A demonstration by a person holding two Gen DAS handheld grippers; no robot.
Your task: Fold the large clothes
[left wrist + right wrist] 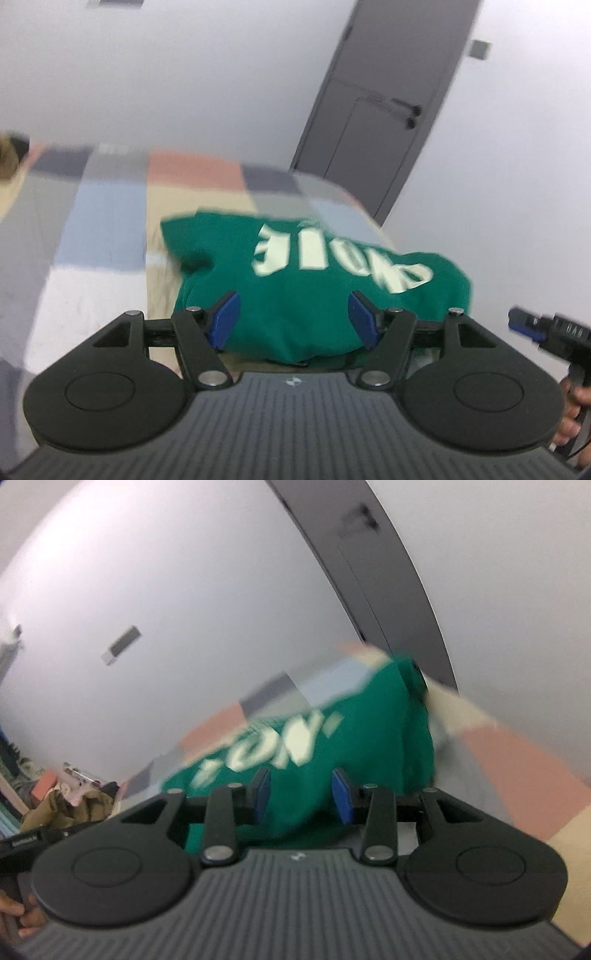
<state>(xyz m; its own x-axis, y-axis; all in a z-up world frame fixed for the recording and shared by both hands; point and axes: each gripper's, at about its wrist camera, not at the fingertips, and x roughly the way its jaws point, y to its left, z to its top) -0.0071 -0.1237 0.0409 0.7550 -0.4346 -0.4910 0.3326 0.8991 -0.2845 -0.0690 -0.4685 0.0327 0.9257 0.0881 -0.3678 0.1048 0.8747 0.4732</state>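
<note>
The green cotton sweatshirt with white lettering (317, 295) is lying folded on the patchwork bedspread (103, 221); both the left gripper (293, 317) and right gripper (301, 794) are hanging released, grasping nothing, so little seems left.

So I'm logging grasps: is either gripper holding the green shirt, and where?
Neither. The left gripper and right gripper stand open above the green shirt.

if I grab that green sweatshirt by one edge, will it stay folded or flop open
Probably flops open: the green sweatshirt is soft cloth, lying in loose rumpled layers on the patchwork bedspread. It looks thick, so likely somewhat heavy for cloth. It shouldn't slip much on fabric.
</note>
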